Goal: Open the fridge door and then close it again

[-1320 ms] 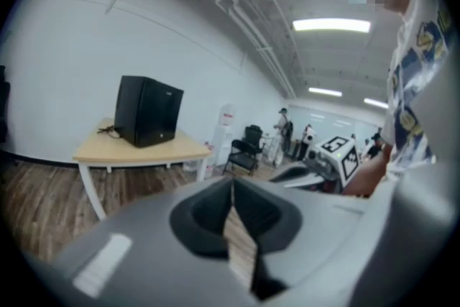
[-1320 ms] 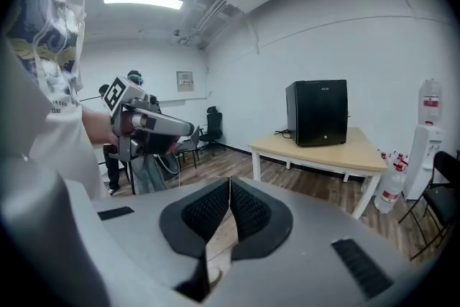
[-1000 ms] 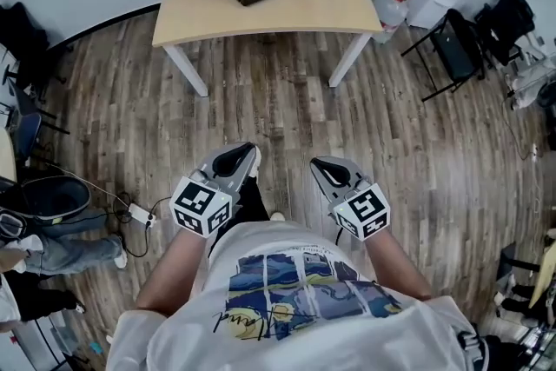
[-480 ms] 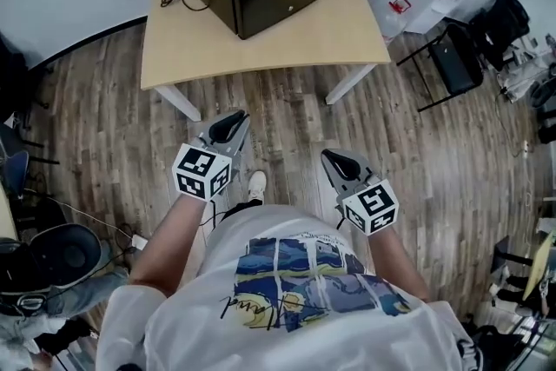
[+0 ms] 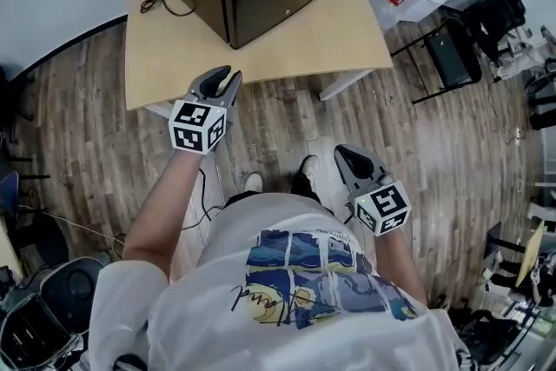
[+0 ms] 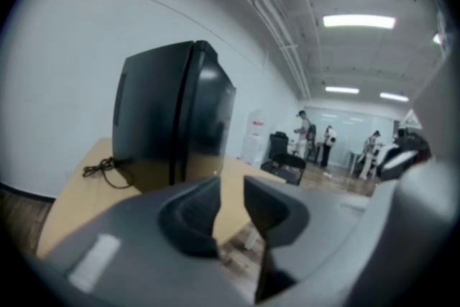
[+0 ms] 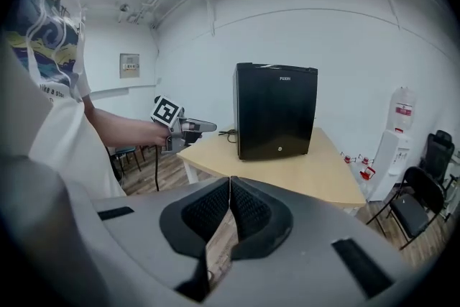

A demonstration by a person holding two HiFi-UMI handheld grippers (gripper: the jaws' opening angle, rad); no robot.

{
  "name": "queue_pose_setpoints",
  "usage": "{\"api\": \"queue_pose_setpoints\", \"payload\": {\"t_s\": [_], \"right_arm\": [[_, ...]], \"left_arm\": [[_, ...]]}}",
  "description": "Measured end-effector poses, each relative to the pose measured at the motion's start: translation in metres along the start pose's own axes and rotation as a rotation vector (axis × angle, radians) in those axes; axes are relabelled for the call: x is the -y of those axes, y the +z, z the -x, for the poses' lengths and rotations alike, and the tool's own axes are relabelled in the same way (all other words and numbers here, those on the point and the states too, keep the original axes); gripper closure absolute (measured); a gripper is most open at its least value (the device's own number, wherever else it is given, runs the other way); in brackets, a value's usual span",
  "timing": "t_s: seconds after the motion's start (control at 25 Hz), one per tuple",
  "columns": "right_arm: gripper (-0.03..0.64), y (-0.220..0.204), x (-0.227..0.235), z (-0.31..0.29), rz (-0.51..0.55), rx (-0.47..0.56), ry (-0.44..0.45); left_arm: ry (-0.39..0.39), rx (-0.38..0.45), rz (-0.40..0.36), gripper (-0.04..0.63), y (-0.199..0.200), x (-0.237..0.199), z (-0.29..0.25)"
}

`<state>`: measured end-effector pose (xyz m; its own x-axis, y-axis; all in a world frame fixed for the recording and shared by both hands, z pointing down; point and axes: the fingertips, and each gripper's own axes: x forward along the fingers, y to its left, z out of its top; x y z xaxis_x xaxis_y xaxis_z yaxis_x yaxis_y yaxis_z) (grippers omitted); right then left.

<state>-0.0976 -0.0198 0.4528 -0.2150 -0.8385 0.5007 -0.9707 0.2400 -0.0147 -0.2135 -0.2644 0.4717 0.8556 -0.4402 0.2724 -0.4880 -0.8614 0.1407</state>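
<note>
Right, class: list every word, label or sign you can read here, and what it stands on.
No text reads clearly.
Fridge: white brand mark on the door's top edge, too small.
Shirt: handwritten word under the picture, illegible.
Wall frame: blurred.
Water dispenser: red label, too small.

Bright, even white light comes from long ceiling strip lamps [image 6: 358, 21], and shadows on the wood-plank floor [image 5: 434, 152] are faint. Both gripper views bulge like a fisheye inside a dark round border. The left gripper view is soft and smeared, with a pale sheen on the glossy black box-shaped fridge [image 6: 172, 111]. The head view is sharp.
</note>
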Motion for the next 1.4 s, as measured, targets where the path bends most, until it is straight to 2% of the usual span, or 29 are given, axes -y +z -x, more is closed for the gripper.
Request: {"api": "queue_pose_setpoints", "payload": {"t_s": [0.36, 0.6, 1.0, 1.32, 1.4], "right_arm": [[0.603, 0.013, 0.039, -0.016, 0.006, -0.035, -0.034], [0.603, 0.011, 0.054, -0.013, -0.021, -0.044, -0.098], [0.603, 0.002, 0.068, -0.006, -0.044, -0.079, -0.14], [0.603, 0.003, 0.066, -0.014, -0.051, -0.093, -0.125], [0.603, 0.003, 0.066, -0.015, -0.05, -0.092, -0.125]], "left_arm": [[0.077, 0.01, -0.009, 0.459, 0.013, -0.067, -0.072], [0.095, 0.015, -0.019, 0.443, 0.016, -0.097, -0.101], [0.116, 0.009, -0.019, 0.419, 0.014, -0.114, -0.124], [0.114, 0.003, -0.057, 0.42, 0.017, -0.108, -0.129], [0.125, 0.012, -0.061, 0.443, 0.017, -0.11, -0.129]]}}
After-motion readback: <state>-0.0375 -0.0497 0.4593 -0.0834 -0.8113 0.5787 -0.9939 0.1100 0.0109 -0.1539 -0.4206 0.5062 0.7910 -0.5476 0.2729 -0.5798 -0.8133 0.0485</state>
